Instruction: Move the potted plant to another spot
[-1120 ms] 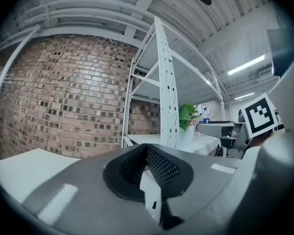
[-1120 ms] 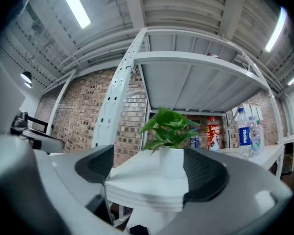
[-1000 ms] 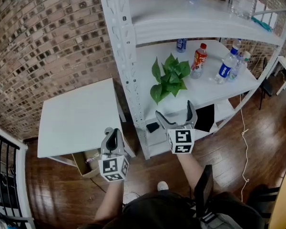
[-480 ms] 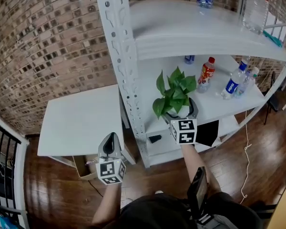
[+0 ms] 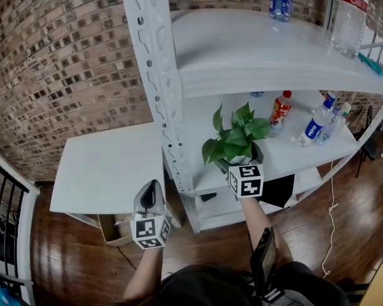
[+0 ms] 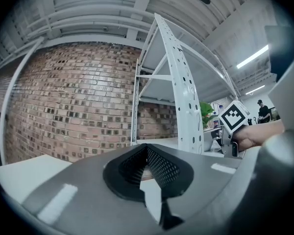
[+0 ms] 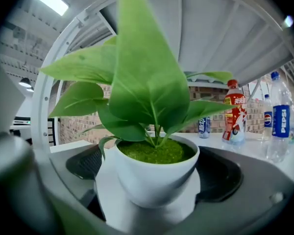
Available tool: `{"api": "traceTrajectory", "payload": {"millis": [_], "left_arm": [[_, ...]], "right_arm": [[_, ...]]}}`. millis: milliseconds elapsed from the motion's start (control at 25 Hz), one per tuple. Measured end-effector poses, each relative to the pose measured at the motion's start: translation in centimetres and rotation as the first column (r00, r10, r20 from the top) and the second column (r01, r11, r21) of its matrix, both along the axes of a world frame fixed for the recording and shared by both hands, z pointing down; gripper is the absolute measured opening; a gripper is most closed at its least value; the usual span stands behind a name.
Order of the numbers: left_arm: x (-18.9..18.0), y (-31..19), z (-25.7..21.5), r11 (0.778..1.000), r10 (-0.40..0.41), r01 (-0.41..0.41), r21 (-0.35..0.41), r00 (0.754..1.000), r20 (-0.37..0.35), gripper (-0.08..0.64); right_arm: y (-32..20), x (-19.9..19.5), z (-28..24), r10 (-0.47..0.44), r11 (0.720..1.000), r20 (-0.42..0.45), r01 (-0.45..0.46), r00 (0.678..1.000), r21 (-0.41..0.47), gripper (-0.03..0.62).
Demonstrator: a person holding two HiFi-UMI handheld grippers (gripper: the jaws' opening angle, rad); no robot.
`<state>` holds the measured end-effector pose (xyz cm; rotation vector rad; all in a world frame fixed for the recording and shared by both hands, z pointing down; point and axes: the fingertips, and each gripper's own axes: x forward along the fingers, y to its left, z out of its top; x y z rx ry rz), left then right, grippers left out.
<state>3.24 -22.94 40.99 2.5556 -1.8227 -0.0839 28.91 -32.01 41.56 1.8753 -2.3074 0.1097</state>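
Observation:
The potted plant (image 5: 235,139), green leaves in a white pot (image 7: 154,182), stands near the front edge of the middle shelf (image 5: 293,153) of a white rack. My right gripper (image 5: 240,162) reaches in to it. In the right gripper view the pot sits between the two jaws, with a narrow gap at each side, so my right gripper (image 7: 154,173) is open around it. Leaves hide the fingertips in the head view. My left gripper (image 5: 150,191) hangs low in front of the white table (image 5: 108,164), shut and empty, as the left gripper view shows (image 6: 148,166).
A red bottle (image 5: 280,112) and blue-labelled bottles (image 5: 316,123) stand behind the plant to the right. The rack's upright post (image 5: 154,81) rises just left of the plant. More bottles (image 5: 348,18) are on the top shelf. A cardboard box (image 5: 113,229) lies under the table.
My right gripper has moved forward from below the shelf edge up to the plant, and its jaws now stand either side of the pot. The left gripper has hardly moved.

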Motion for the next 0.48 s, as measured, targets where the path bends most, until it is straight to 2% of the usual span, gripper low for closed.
{"api": "traceTrajectory", "payload": {"millis": [200,240,280,480], "left_arm": [[0.69,-0.25,0.23,1.0,0.006,-0.006,-0.002,1.0,0.002,0.014],[0.72,-0.27,0.26,1.0,0.006,-0.006,-0.003,1.0,0.002,0.014],[0.7,-0.25,0.31,1.0,0.004,-0.004,-0.004,1.0,0.003,0.014],[0.22,0.16,0.65,1.0,-0.008,0.008,-0.01,1.0,0.0,0.014]], "right_arm": [[0.13,0.23,-0.26,0.005,1.0,0.007,-0.005,1.0,0.022,0.562],[0.16,0.37,-0.37,0.01,0.999,0.006,-0.011,1.0,0.03,0.535],[0.19,0.5,-0.44,0.016,0.999,0.005,-0.016,1.0,0.037,0.468],[0.35,0.53,-0.5,0.018,0.999,0.004,-0.018,1.0,0.04,0.46]]}}
